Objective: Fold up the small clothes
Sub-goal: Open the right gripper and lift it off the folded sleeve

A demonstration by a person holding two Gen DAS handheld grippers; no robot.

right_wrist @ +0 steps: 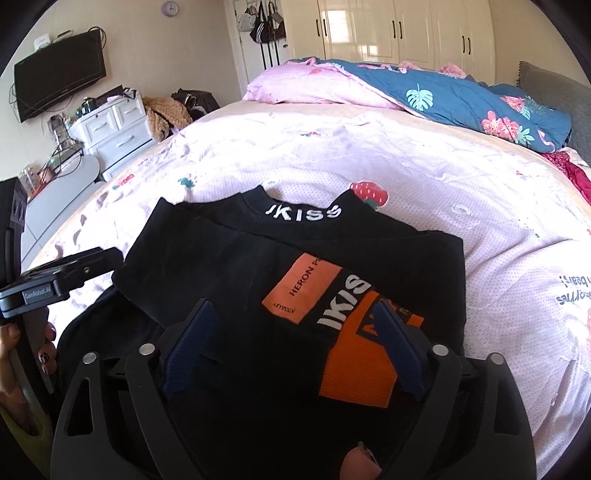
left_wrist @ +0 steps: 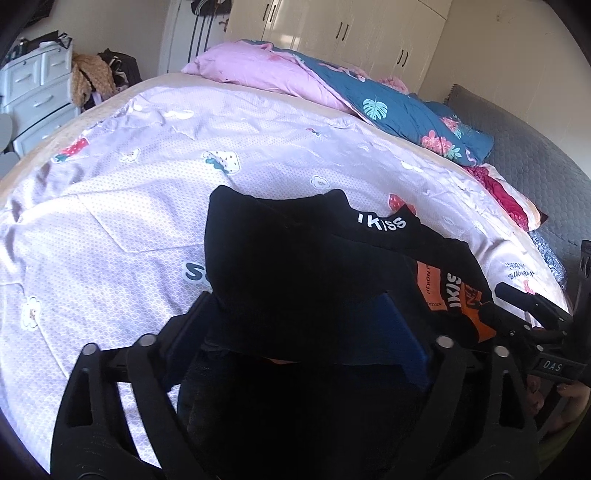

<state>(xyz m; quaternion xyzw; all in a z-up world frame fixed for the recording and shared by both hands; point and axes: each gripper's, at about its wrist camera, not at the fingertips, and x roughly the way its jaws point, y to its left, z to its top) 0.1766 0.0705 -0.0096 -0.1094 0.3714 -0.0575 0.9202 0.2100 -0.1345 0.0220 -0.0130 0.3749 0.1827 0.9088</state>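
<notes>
A small black top (right_wrist: 236,266) with white "IKISS" lettering and orange patches lies partly folded on the bed's pale lilac printed cover (right_wrist: 480,229). It also shows in the left wrist view (left_wrist: 295,266), collar away from me. My right gripper (right_wrist: 295,325) hovers low over its orange patch, jaws wide apart with nothing between them. My left gripper (left_wrist: 295,321) is over the top's near left part, jaws wide apart; black cloth drapes across them and hides the tips. Each gripper shows at the edge of the other's view.
A rolled pink and blue floral duvet (right_wrist: 424,92) lies along the bed's far side. A grey headboard (left_wrist: 535,166) is at the right. White drawers (right_wrist: 110,129) with piled clothes, a wall TV (right_wrist: 59,74) and cream wardrobes (right_wrist: 406,33) stand beyond the bed.
</notes>
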